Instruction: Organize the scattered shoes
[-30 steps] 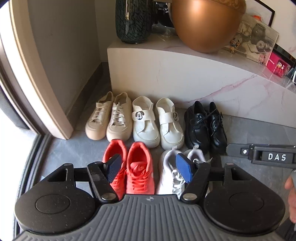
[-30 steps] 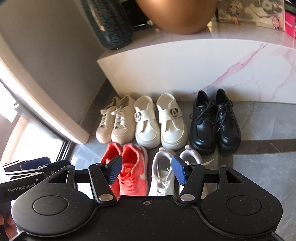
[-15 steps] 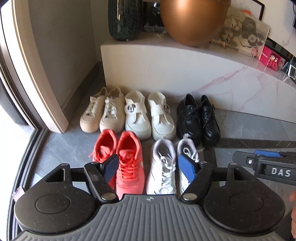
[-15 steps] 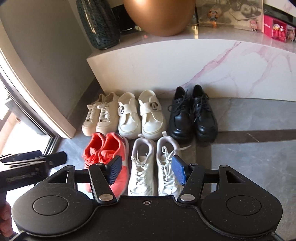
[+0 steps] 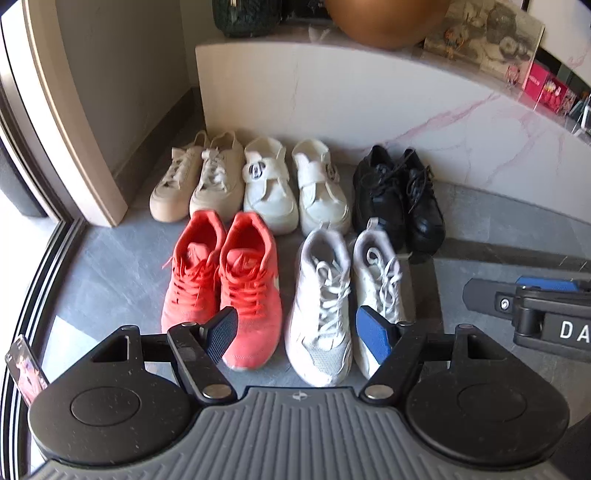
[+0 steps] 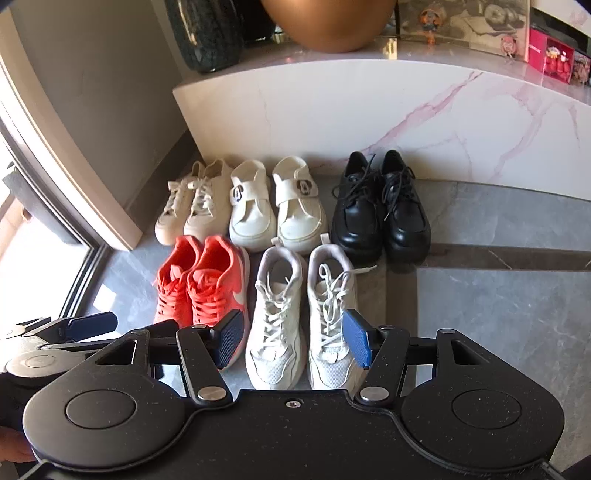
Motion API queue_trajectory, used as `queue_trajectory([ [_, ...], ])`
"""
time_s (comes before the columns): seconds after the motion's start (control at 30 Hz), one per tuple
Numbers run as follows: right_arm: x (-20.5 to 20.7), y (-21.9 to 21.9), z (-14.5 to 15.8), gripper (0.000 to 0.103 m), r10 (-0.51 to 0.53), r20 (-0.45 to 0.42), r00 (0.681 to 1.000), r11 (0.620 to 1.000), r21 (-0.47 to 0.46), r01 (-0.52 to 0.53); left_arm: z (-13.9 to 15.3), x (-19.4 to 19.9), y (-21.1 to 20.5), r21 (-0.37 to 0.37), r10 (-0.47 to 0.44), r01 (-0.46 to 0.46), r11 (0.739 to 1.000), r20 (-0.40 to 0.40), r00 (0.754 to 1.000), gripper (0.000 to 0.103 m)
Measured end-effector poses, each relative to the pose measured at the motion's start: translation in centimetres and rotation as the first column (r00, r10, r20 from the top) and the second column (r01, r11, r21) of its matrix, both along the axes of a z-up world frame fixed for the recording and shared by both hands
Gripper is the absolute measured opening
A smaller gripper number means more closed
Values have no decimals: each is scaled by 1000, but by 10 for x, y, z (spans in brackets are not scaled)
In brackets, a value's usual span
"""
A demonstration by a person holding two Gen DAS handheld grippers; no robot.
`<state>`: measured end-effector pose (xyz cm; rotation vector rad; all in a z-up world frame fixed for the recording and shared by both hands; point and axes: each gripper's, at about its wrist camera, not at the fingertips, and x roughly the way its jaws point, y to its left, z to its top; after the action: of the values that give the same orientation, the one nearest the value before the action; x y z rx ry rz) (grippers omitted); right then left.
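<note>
Five pairs of shoes stand in two rows on the grey floor against a marble ledge. The back row holds beige lace-ups (image 5: 195,184), white strap shoes (image 5: 295,188) and black lace-ups (image 5: 399,199). In front are red sneakers (image 5: 221,288) and white sneakers (image 5: 347,299). My left gripper (image 5: 297,332) hangs open above the toes of the front row, nothing between its pads. My right gripper (image 6: 293,338) is open too, over the white sneakers' (image 6: 299,314) toes, touching nothing. Each gripper shows at the edge of the other's view: the right gripper (image 5: 528,306), the left gripper (image 6: 70,325).
The marble ledge (image 6: 369,110) carries a dark vase (image 6: 207,33), a large copper ball (image 6: 325,22) and small boxes and figures. A beige wall corner (image 5: 85,147) and a sliding-door track (image 5: 40,266) lie left. Bare floor tiles (image 6: 498,302) spread to the right.
Both grippers have drawn back from the shoes, so the whole front row now shows beyond the pads. The left jaws stand slightly wider. No shoe has moved.
</note>
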<state>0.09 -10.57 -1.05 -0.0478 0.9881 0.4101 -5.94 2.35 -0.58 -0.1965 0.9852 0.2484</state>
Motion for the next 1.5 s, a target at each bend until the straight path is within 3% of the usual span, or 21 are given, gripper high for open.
queue_trajectory([
  [0.63,-1,1,-1,58,10,-36,999,1000,4,-9,1,-3,6,2,10,-10,1000,-11,1000,70],
  [0.93,-2,1,1,58,12,-39,999,1000,5,-12,9,-6,5,27,20,-21,999,54,998,70],
  [1.07,-3,1,2,58,6,-39,999,1000,9,-5,10,-5,1,63,12,-15,998,49,999,70],
  [1.5,0,-2,1,58,18,-39,999,1000,9,-18,9,-6,3,50,12,-14,999,36,999,70],
])
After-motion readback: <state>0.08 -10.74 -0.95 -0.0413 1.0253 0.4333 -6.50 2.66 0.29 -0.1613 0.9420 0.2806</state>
